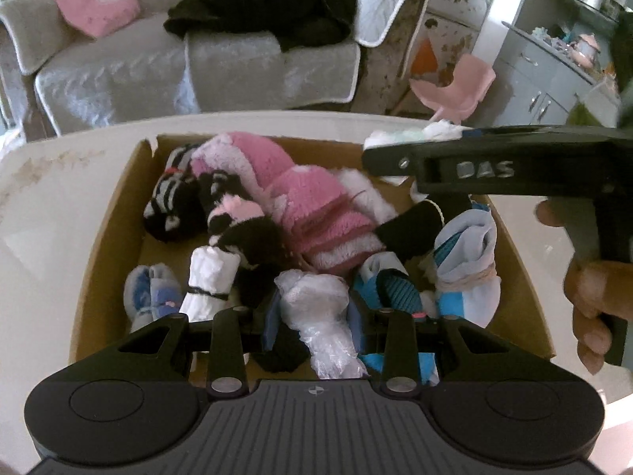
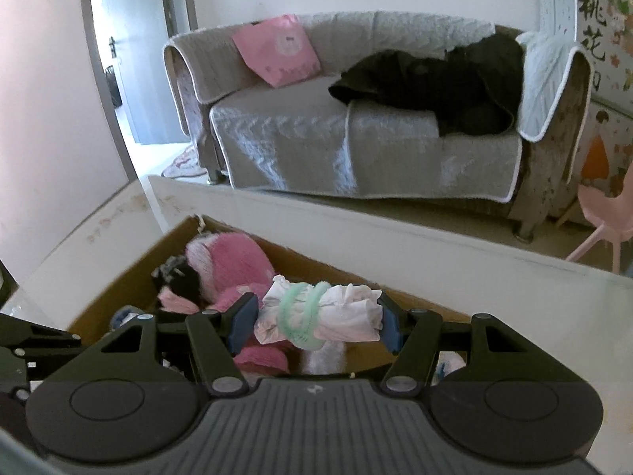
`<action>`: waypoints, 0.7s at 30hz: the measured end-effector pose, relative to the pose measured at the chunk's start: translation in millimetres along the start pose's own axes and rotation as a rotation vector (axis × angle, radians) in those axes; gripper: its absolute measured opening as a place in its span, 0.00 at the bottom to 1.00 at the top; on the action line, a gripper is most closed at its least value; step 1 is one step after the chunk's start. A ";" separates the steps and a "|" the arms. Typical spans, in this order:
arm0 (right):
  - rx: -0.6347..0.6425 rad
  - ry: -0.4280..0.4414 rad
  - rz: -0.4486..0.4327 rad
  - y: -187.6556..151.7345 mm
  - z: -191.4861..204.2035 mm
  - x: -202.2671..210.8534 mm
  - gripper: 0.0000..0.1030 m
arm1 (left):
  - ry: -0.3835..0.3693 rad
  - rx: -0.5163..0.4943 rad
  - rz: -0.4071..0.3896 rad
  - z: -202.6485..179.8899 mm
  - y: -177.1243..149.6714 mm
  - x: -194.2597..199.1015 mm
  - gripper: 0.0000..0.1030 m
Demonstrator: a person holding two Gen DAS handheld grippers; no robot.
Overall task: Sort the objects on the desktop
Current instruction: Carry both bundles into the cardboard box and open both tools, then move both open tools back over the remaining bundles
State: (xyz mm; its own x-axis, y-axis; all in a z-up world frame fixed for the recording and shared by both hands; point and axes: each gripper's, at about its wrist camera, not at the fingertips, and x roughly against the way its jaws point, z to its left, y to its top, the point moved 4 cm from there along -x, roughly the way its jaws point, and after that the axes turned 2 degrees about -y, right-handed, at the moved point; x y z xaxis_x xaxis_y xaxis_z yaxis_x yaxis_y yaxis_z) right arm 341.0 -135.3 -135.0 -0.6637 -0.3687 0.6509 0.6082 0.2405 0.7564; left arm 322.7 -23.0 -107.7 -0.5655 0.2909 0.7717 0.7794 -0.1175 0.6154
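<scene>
An open cardboard box (image 1: pixel 107 221) on the white table holds several rolled sock bundles, pink fluffy ones (image 1: pixel 308 202) among them. My left gripper (image 1: pixel 314 312) is shut on a crinkled clear plastic bundle (image 1: pixel 320 308) just above the box's near side. My right gripper (image 2: pixel 316 322) is shut on a white cloth roll tied with a green band (image 2: pixel 316 312), held over the box (image 2: pixel 130 285). In the left wrist view the right gripper's black body (image 1: pixel 486 166) reaches in from the right, with the white roll (image 1: pixel 411 134) at its tip and a person's hand (image 1: pixel 593 308) on the handle.
The white table (image 1: pixel 51 198) surrounds the box, its far edge (image 2: pixel 395 217) close behind. Beyond it stand a grey sofa (image 2: pixel 356 138) with a pink cushion and dark clothes, a pink chair (image 1: pixel 455 87) and grey cabinets (image 1: pixel 554 67) at right.
</scene>
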 end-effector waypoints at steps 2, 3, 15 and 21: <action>0.003 -0.009 0.013 -0.8 -1.1 -5.6 0.59 | -0.002 -0.014 -0.005 -3.0 0.9 0.1 0.43; 0.003 -0.018 0.013 -1.2 -0.4 -6.2 0.61 | 0.005 -0.025 -0.010 -4.5 0.5 0.8 0.48; 0.019 -0.032 -0.122 -0.8 3.8 75.1 0.81 | 0.046 -0.010 -0.071 9.9 -9.0 42.4 0.70; -0.072 -0.038 -0.144 -67.0 21.7 136.3 0.89 | 0.108 -0.003 -0.090 28.9 -52.5 81.4 0.77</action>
State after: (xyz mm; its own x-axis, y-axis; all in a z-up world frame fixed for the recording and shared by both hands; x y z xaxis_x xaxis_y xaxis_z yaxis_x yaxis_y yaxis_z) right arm 200.3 -182.2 -95.6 -0.7611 -0.3604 0.5393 0.5347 0.1221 0.8362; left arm 243.5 34.3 -81.8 -0.6591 0.1964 0.7259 0.7233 -0.0987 0.6834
